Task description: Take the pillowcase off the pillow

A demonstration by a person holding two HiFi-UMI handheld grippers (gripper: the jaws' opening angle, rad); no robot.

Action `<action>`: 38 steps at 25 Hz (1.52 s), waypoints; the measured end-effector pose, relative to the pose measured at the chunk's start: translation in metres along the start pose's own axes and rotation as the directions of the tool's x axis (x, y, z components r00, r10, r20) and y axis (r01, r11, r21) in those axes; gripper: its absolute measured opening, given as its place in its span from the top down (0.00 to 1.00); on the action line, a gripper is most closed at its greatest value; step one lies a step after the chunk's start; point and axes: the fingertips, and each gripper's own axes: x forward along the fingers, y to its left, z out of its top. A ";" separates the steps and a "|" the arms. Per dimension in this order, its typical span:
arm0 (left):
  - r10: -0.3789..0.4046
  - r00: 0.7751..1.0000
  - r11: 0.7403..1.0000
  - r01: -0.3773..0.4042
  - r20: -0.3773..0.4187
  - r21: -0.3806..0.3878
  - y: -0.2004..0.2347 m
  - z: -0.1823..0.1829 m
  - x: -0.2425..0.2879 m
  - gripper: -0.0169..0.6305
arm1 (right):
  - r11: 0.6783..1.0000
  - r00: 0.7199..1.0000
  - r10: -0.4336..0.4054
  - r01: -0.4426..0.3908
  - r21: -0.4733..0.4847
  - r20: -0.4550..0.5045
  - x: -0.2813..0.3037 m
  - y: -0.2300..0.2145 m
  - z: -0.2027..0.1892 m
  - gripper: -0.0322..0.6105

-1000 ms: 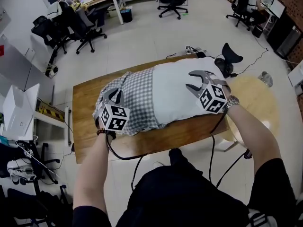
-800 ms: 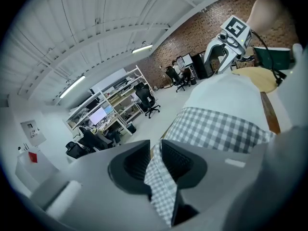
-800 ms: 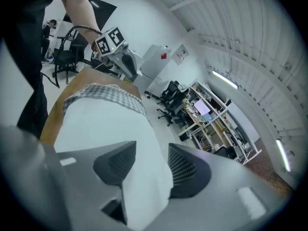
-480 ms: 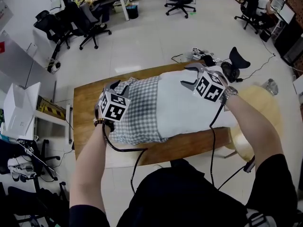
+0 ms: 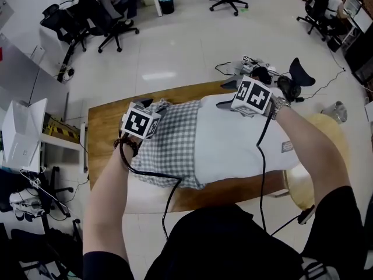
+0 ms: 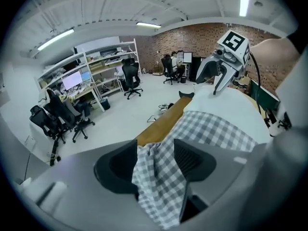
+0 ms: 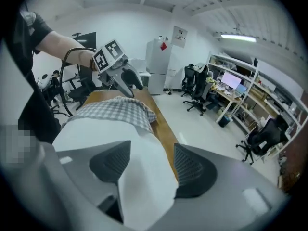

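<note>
the left tool point(image 6: 153, 159) had just been opening, its jaws apart and released, with a fold of the checked pillowcase point(image 5: 169, 140) lying between them. the right tool point(image 7: 151, 165) had been opening too, jaws wide, a corner of the white pillow point(image 5: 239, 142) bulging between them. the pillowcase sheathed only the pillow's left end, mid-frame on the wooden surface point(image 5: 102, 130).

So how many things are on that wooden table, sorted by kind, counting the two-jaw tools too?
pillow: 1
checked pillowcase: 1
grippers: 2 (left gripper, jaws have just been opening, pillowcase cloth between them; right gripper, jaws have just been opening, pillow between them)
total: 4
</note>
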 end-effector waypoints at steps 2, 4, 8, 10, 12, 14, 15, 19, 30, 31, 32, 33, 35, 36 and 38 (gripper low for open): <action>-0.029 0.999 0.999 0.029 -0.015 -0.023 0.007 0.006 0.010 0.59 | 0.998 0.999 0.053 -0.052 0.037 -0.009 0.009 -0.009 0.002 0.50; -0.059 0.998 0.998 0.058 -0.023 -0.035 0.012 0.016 0.022 0.59 | 0.992 0.994 0.107 -0.106 0.066 -0.019 0.018 -0.018 0.004 0.48; -0.115 0.991 0.991 0.109 -0.070 -0.078 0.026 0.016 0.045 0.58 | 0.965 0.971 0.236 -0.229 0.129 -0.047 0.040 -0.021 0.008 0.43; -0.138 0.986 0.986 0.128 -0.093 -0.103 0.031 0.012 0.054 0.57 | 0.949 0.954 0.290 -0.277 0.153 -0.071 0.051 -0.018 0.006 0.41; -0.159 0.981 0.981 0.144 -0.111 -0.131 0.037 0.010 0.064 0.57 | 0.938 0.941 0.323 -0.304 0.164 -0.100 0.060 -0.020 0.001 0.41; -0.181 0.975 0.973 0.159 -0.126 -0.166 0.042 0.007 0.073 0.57 | 0.929 0.930 0.346 -0.322 0.181 -0.122 0.069 -0.023 -0.005 0.41; -0.191 0.972 0.969 0.166 -0.133 -0.181 0.045 0.005 0.077 0.57 | 0.924 0.925 0.357 -0.330 0.193 -0.129 0.072 -0.024 -0.007 0.41; -0.232 0.960 0.953 0.192 -0.158 -0.233 0.051 -0.003 0.090 0.58 | 0.904 0.905 0.398 -0.358 0.234 -0.152 0.084 -0.026 -0.014 0.43; -0.220 0.956 0.956 0.172 -0.195 -0.236 0.058 -0.005 0.095 0.95 | 0.916 0.892 0.394 -0.361 0.175 -0.222 0.083 -0.022 -0.020 0.90; -0.206 0.959 0.958 0.157 -0.195 -0.238 0.061 -0.006 0.092 0.95 | 0.920 0.895 0.386 -0.354 0.169 -0.223 0.081 -0.022 -0.019 0.91; -0.191 0.962 0.960 0.142 -0.196 -0.239 0.064 -0.006 0.089 0.95 | 0.923 0.898 0.378 -0.348 0.165 -0.223 0.078 -0.021 -0.018 0.92; -0.176 0.964 0.963 0.127 -0.197 -0.240 0.066 -0.006 0.086 0.95 | 0.925 0.901 0.372 -0.342 0.164 -0.223 0.075 -0.021 -0.018 0.92; -0.146 0.970 0.966 0.098 -0.195 -0.238 0.067 -0.006 0.081 0.96 | 0.929 0.905 0.363 -0.332 0.165 -0.223 0.067 -0.020 -0.019 0.93; -0.131 0.972 0.968 0.083 -0.194 -0.237 0.067 -0.006 0.079 0.96 | 0.930 0.907 0.358 -0.327 0.165 -0.222 0.062 -0.020 -0.020 0.93; -0.101 0.977 0.970 0.054 -0.189 -0.237 0.067 -0.008 0.072 0.96 | 0.936 0.914 0.343 -0.313 0.161 -0.216 0.052 -0.019 -0.018 0.93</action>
